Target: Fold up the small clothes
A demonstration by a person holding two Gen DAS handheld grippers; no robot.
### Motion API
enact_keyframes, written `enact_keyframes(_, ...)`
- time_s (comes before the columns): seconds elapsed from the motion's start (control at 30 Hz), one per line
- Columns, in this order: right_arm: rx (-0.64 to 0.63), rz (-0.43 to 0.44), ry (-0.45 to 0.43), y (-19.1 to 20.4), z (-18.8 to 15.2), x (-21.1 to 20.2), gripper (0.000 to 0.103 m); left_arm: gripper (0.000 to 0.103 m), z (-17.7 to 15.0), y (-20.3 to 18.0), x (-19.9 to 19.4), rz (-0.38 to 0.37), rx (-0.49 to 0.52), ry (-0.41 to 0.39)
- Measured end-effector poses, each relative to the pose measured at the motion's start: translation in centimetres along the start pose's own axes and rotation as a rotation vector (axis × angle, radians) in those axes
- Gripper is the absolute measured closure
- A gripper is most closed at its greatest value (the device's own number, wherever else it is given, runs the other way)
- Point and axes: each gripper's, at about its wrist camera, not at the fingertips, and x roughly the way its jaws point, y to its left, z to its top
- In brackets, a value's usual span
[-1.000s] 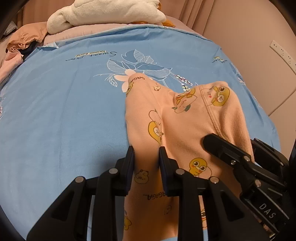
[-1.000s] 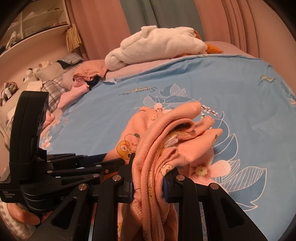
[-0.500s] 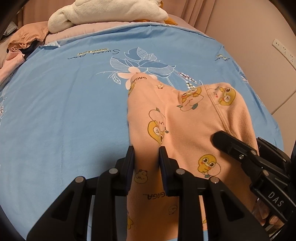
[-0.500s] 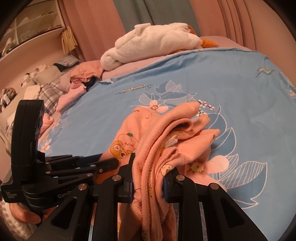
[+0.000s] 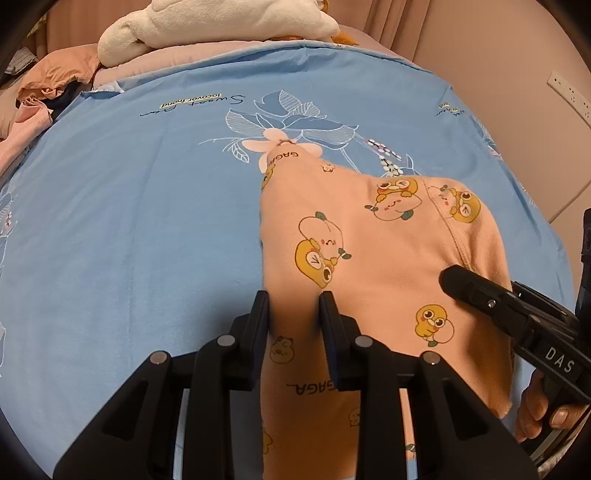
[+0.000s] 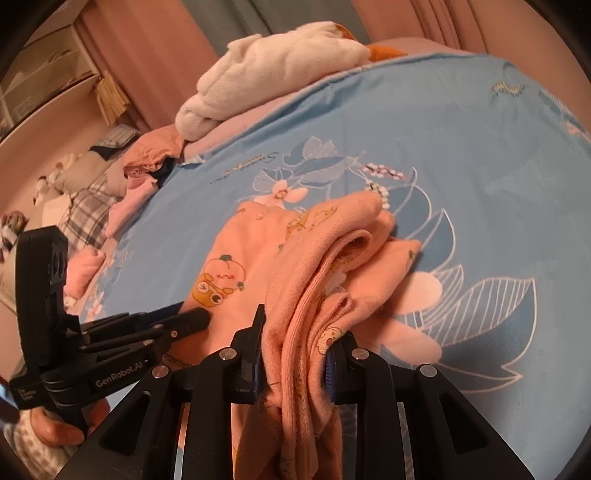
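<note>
A small peach garment (image 5: 369, 258) printed with cartoon fruit and chicks lies partly folded on the blue floral bedsheet (image 5: 147, 221). My left gripper (image 5: 294, 299) is shut on a flat fold at the garment's near left edge. In the right wrist view my right gripper (image 6: 295, 325) is shut on a thick bunch of the garment (image 6: 251, 251), ribbed hem included, lifted off the sheet. The left gripper (image 6: 195, 315) reaches in from the left there. The right gripper's fingers (image 5: 458, 277) rest over the garment's right side.
A white plush bundle (image 5: 221, 22) lies at the bed's far end. Loose pink clothes (image 6: 140, 184) and plaid bedding (image 6: 88, 210) are heaped at the left. A wall with a socket strip (image 5: 569, 92) borders the right. A hand (image 5: 539, 410) holds the right gripper.
The right gripper has slid toward the right and slightly down with its bunch of fabric, and its view has rolled. The left gripper has held still on its fold.
</note>
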Motion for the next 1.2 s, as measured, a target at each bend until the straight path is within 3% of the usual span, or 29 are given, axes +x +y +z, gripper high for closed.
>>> enact_keyframes(0.2,0.058,0.008,0.023,-1.1,-0.6,0.1,0.078,0.072,-0.1,0.1,0.2,0.005,0.001,0.005)
enact_keyframes(0.67,0.095,-0.008,0.047,-1.7,-1.1,-0.1,0.078,0.056,-0.6,0.8,0.4,0.028,-0.006,0.013)
enact_keyframes(1.2,0.088,-0.029,0.056,-1.7,-1.6,-0.9,0.076,0.055,-1.7,0.9,-0.5,0.046,0.0,0.013)
